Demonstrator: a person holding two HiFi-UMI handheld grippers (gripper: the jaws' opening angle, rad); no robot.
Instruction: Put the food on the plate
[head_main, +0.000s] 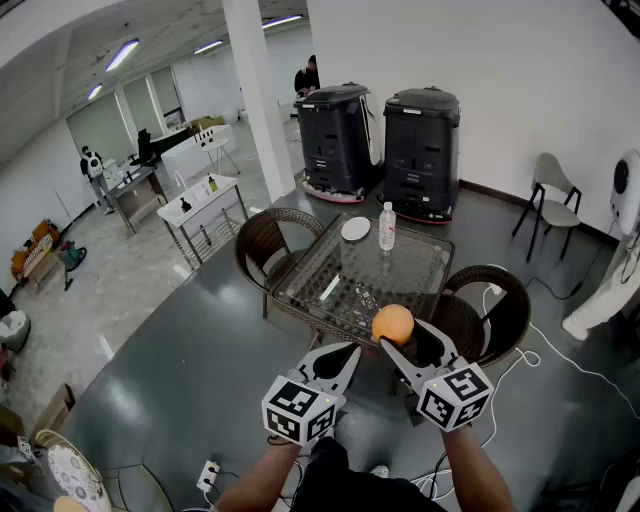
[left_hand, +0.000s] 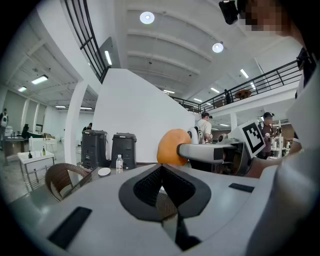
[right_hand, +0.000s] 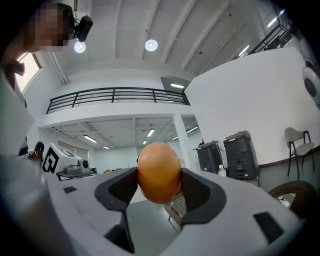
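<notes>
My right gripper (head_main: 397, 335) is shut on an orange round bun-like food (head_main: 393, 323), held in the air before the near edge of the glass table (head_main: 400, 290). In the right gripper view the food (right_hand: 158, 171) fills the gap between both pads. The small white plate (head_main: 355, 229) lies at the table's far side, also seen in the left gripper view as the plate (left_hand: 104, 171). My left gripper (head_main: 345, 362) is shut with nothing in it, just left of the right one. From the left gripper view the food (left_hand: 171, 146) shows in the right gripper's jaws.
A water bottle (head_main: 387, 226) stands beside the plate. Wicker chairs (head_main: 262, 240) flank the table, another chair (head_main: 488, 305) at right. Two black machines (head_main: 380, 145) stand by the far wall. A white cable (head_main: 560, 355) runs across the floor at right.
</notes>
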